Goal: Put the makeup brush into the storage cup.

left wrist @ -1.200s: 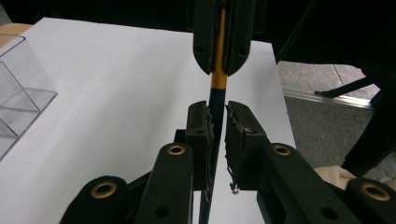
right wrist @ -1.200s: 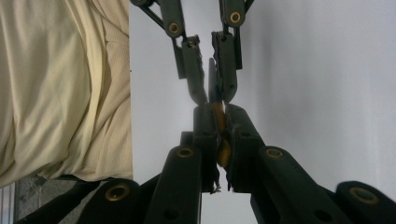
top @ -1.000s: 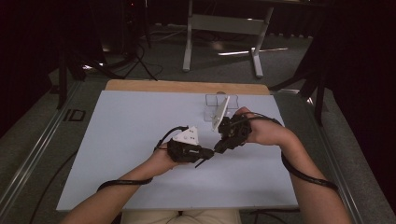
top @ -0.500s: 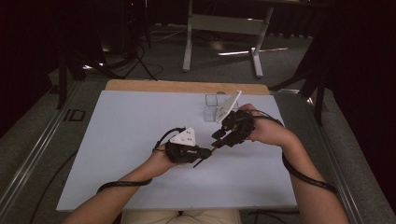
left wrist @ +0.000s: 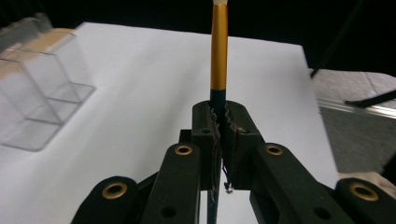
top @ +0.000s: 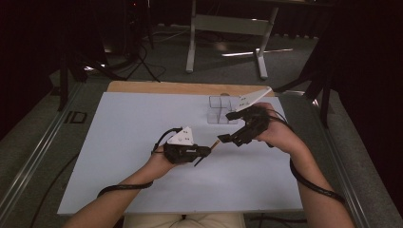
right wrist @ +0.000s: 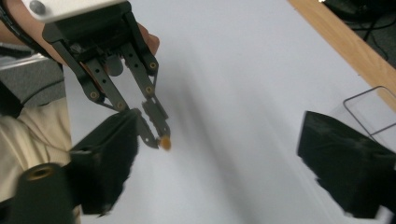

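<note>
- Two hand-held grippers meet over the middle of a pale tabletop (top: pixel 119 156) in the high view; the left gripper (top: pixel 205 152) lies low and level, pointing towards the right gripper (top: pixel 227 128), which sits just beyond it and a little higher
- Same view: a thin pen-like stick (top: pixel 215 144) pokes out from the left gripper's tip, its orange end reaching towards the lower finger of the right gripper, which has just been opening and now stands wide with nothing pressed between its fingers; a clear plastic holder (top: pixel 219 110) stands on the tabletop just behind the right gripper, near the far edge
- Left gripper view: the two black fingers (left wrist: pixel 205 133) are pinched tight on the dark lower end of the stick (left wrist: pixel 218 51), whose gold barrel rises straight up the picture over the tabletop (left wrist: pixel 140 93); the clear holder (left wrist: pixel 37 93) stands at the left
- Right gripper view: its own fingers (right wrist: pixel 105 168) sit far apart at either side, blurred; between them, farther off, the left gripper (right wrist: pixel 154 128) holds the stick end-on, its orange tip (right wrist: pixel 164 143) showing above the tabletop (right wrist: pixel 243 93); a corner of the clear holder (right wrist: pixel 369 107) shows at the right
</note>
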The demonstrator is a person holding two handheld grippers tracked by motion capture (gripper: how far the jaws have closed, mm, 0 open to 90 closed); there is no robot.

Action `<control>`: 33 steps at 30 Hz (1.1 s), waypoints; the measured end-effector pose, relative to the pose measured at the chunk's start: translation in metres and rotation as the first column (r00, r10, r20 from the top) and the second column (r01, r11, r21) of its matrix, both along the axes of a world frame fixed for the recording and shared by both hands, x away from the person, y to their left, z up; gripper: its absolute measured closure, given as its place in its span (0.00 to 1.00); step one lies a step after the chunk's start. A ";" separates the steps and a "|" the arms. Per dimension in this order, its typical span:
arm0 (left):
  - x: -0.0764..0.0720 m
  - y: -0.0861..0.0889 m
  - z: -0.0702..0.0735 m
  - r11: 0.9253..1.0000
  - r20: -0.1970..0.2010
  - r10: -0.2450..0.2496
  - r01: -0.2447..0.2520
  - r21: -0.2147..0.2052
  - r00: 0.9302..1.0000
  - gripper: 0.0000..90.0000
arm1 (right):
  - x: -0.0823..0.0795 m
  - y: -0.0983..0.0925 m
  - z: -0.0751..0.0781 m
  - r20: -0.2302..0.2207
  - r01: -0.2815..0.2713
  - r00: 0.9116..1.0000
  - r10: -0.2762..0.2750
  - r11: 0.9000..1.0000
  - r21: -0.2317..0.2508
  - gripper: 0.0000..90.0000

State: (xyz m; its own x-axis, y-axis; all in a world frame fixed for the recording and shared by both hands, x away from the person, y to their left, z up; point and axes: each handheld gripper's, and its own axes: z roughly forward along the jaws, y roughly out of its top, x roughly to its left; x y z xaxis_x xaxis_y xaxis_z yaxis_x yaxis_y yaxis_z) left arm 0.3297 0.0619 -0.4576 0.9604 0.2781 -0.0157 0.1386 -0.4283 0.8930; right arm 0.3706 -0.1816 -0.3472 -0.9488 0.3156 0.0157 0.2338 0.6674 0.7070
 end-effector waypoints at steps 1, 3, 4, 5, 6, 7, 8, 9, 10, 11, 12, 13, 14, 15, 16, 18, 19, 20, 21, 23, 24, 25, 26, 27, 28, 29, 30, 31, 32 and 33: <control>0.000 0.001 0.000 1.000 0.003 0.008 -0.008 -0.005 1.000 0.94 | 0.000 -0.002 0.000 0.004 0.003 1.000 -0.003 1.000 0.010 0.12; 0.001 0.002 0.001 1.000 0.003 0.018 -0.018 -0.012 1.000 0.94 | 0.001 -0.007 0.000 0.007 0.028 1.000 -0.028 0.999 0.042 0.12; 0.001 0.003 0.001 1.000 0.005 0.026 -0.025 -0.014 1.000 0.94 | 0.001 -0.009 -0.001 0.012 0.031 0.999 -0.032 0.998 0.052 0.12; 0.002 0.004 0.002 0.999 0.006 0.032 -0.032 -0.022 0.999 0.94 | 0.001 -0.011 -0.001 0.012 0.043 0.999 -0.043 0.997 0.062 0.12; 0.002 0.005 0.002 0.999 0.002 0.034 -0.034 -0.025 0.999 0.94 | 0.001 -0.014 -0.002 0.012 0.056 0.998 -0.057 0.996 0.075 0.13; 0.002 0.005 0.003 0.999 0.007 0.041 -0.041 -0.028 0.999 0.94 | 0.000 -0.016 -0.002 0.032 0.054 0.998 -0.057 0.995 0.081 0.16; 0.003 0.006 0.004 0.999 0.008 0.045 -0.044 -0.032 0.999 0.94 | -0.002 -0.017 -0.003 0.072 0.058 0.995 -0.064 0.994 0.091 0.17; 0.003 0.007 0.005 0.998 0.005 0.050 -0.049 -0.042 0.999 0.94 | -0.003 -0.020 -0.003 0.099 0.054 0.993 -0.065 0.992 0.117 0.17; 0.004 0.008 0.006 0.997 0.011 0.058 -0.058 -0.045 0.998 0.94 | -0.004 -0.022 -0.004 0.107 0.047 0.992 -0.062 0.989 0.141 0.17; 0.004 0.009 0.007 0.997 0.008 0.062 -0.061 -0.053 0.998 0.94 | -0.005 -0.024 -0.004 0.114 0.051 0.991 -0.068 0.987 0.152 0.17; 0.004 0.010 0.008 0.996 0.009 0.067 -0.066 -0.058 0.998 0.94 | -0.005 -0.026 -0.004 0.096 0.053 0.993 -0.070 0.984 0.168 0.17; 0.005 0.011 0.008 0.996 0.012 0.070 -0.069 -0.064 0.997 0.94 | -0.006 -0.028 -0.005 0.080 0.060 0.994 -0.075 0.981 0.184 0.17; 0.005 0.011 0.009 0.995 0.013 0.070 -0.069 -0.066 0.997 0.94 | -0.007 -0.029 -0.007 0.079 0.067 0.993 -0.083 0.980 0.188 0.17; 0.005 0.011 0.010 0.995 0.020 0.076 -0.074 -0.068 0.997 0.94 | -0.009 -0.030 -0.008 0.076 0.074 0.993 -0.090 0.978 0.196 0.17; 0.005 0.012 0.011 0.995 0.017 0.074 -0.072 -0.073 0.997 0.94 | -0.011 -0.031 -0.011 0.059 0.084 0.994 -0.098 0.976 0.203 0.17; 0.006 0.012 0.013 0.994 0.025 0.077 -0.075 -0.078 0.997 0.94 | -0.015 -0.032 -0.015 0.067 0.100 0.991 -0.117 0.973 0.209 0.18; 0.006 0.012 0.014 0.994 0.025 0.078 -0.076 -0.081 0.997 0.94 | -0.017 -0.033 -0.018 0.064 0.102 0.991 -0.119 0.970 0.223 0.18; 0.006 0.012 0.015 0.993 0.025 0.082 -0.080 -0.087 0.996 0.94 | -0.018 -0.034 -0.020 0.059 0.105 0.991 -0.122 0.966 0.237 0.17; 0.006 0.012 0.016 0.993 0.029 0.083 -0.080 -0.090 0.996 0.94 | -0.020 -0.034 -0.023 0.065 0.110 0.989 -0.129 0.964 0.241 0.17; 0.007 0.012 0.019 0.992 0.037 0.085 -0.081 -0.098 0.996 0.94 | -0.023 -0.033 -0.029 0.063 0.115 0.989 -0.134 0.962 0.246 0.15; 0.007 0.011 0.020 0.991 0.040 0.085 -0.081 -0.103 0.996 0.94 | -0.025 -0.032 -0.032 0.064 0.122 0.988 -0.142 0.960 0.251 0.15; 0.007 0.011 0.021 0.991 0.039 0.084 -0.080 -0.109 0.996 0.94 | -0.027 -0.031 -0.035 0.062 0.123 0.988 -0.142 0.961 0.247 0.15; 0.007 0.011 0.023 0.990 0.045 0.089 -0.084 -0.112 0.995 0.94 | -0.029 -0.030 -0.038 0.055 0.124 0.988 -0.142 0.959 0.255 0.15; 0.008 0.011 0.024 0.990 0.047 0.087 -0.081 -0.116 0.995 0.94 | -0.030 -0.028 -0.041 0.049 0.128 0.988 -0.146 0.956 0.264 0.13; 0.008 0.010 0.025 0.989 0.047 0.088 -0.082 -0.123 0.995 0.94 | -0.032 -0.026 -0.043 0.047 0.132 0.988 -0.149 0.956 0.261 0.13; 0.008 0.010 0.026 0.988 0.050 0.090 -0.083 -0.127 0.995 0.94 | -0.035 -0.024 -0.046 0.048 0.136 0.987 -0.153 0.956 0.262 0.13; 0.008 0.010 0.027 0.987 0.050 0.090 -0.082 -0.136 0.995 0.94 | -0.037 -0.023 -0.048 0.039 0.138 0.987 -0.153 0.953 0.268 0.13; 0.008 0.010 0.028 0.986 0.052 0.093 -0.085 -0.143 0.994 0.94 | -0.038 -0.021 -0.051 0.025 0.136 0.989 -0.148 0.952 0.275 0.13; 0.008 0.009 0.030 0.986 0.056 0.095 -0.086 -0.145 0.994 0.94 | -0.040 -0.019 -0.054 0.019 0.138 0.989 -0.149 0.950 0.281 0.16; 0.008 0.009 0.030 0.984 0.056 0.096 -0.086 -0.155 0.994 0.94 | -0.042 -0.017 -0.058 0.000 0.144 0.989 -0.151 0.946 0.289 0.16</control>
State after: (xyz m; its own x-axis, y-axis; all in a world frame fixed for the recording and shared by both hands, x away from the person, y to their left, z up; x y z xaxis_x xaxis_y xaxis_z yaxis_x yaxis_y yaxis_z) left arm 0.3382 0.0706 -0.4272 0.9315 0.3636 -0.0052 0.1126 -0.2750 0.9548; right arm 0.3288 -0.1984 -0.4055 -0.8930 0.4373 0.1064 0.2966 0.3941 0.8699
